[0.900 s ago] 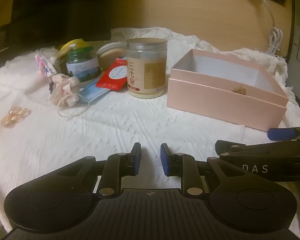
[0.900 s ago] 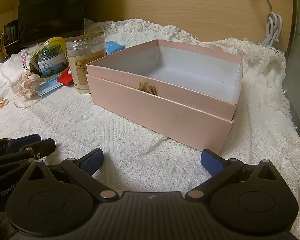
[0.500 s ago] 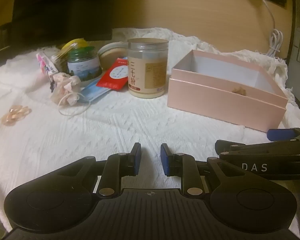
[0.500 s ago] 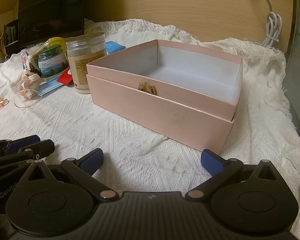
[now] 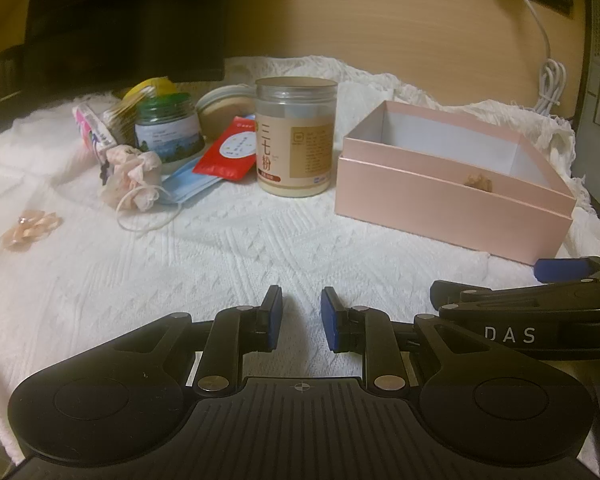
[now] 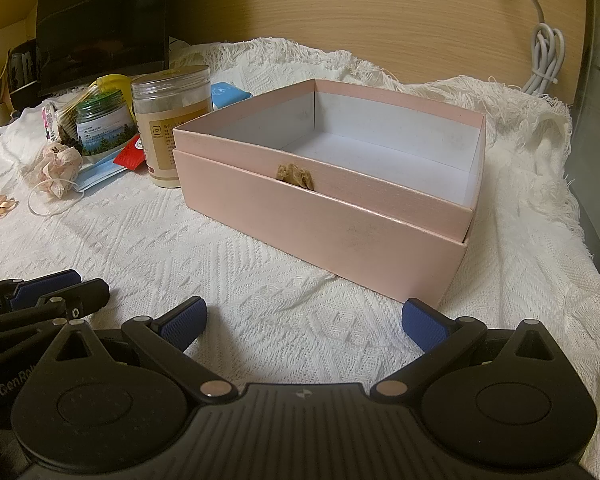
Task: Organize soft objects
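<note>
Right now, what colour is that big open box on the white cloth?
The box is pale pink outside with a white inside, clearest in the right wrist view.

- The left tool (image 5: 300, 314) points forward and a bit down. Its two fingers sit close together with nothing between them.
- The right tool (image 6: 304, 320) is beside it, wide open and empty.
</note>
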The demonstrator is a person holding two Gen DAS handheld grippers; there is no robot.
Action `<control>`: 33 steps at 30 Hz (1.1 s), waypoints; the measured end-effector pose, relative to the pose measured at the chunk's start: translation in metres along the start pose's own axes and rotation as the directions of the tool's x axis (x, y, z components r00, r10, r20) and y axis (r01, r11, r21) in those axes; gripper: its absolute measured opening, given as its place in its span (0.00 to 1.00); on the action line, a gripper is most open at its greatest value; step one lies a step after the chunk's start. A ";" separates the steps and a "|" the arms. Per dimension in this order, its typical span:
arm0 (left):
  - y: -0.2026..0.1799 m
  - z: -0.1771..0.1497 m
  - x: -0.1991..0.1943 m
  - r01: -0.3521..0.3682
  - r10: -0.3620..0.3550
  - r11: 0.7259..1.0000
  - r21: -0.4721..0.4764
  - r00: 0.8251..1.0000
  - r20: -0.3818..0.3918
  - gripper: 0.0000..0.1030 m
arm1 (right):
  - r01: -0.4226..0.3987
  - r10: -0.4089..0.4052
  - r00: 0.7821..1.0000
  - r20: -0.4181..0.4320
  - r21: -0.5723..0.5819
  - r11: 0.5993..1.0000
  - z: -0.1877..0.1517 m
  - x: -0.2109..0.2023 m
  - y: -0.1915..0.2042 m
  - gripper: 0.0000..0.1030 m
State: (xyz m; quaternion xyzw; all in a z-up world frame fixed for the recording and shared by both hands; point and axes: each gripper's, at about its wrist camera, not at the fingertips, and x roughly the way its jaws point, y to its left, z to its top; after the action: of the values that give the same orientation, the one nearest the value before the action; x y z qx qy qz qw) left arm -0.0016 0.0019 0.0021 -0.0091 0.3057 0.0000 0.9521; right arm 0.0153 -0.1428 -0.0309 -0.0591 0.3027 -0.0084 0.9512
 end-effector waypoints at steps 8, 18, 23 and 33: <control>0.001 0.000 0.001 0.002 -0.002 1.000 -0.003 1.000 0.000 0.24 | 0.000 0.000 1.000 0.000 0.000 1.000 0.000 0.000 0.000 1.00; 0.001 0.001 0.001 0.003 -0.003 1.000 -0.004 1.000 0.001 0.24 | 0.000 0.000 1.000 0.000 0.000 1.000 0.000 0.000 0.000 1.00; 0.000 0.000 0.000 0.002 -0.002 1.000 -0.005 1.000 0.002 0.24 | 0.000 0.000 1.000 0.000 0.000 1.000 0.000 0.000 0.000 1.00; 0.000 -0.001 0.000 0.002 -0.002 1.000 -0.006 1.000 0.003 0.24 | 0.000 0.000 1.000 0.000 0.000 1.000 0.000 0.000 0.000 1.00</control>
State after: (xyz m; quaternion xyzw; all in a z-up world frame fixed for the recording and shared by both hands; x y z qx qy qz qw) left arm -0.0020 0.0021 0.0017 -0.0122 0.3042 0.0002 0.9525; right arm 0.0151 -0.1428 -0.0304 -0.0590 0.3028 -0.0084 0.9512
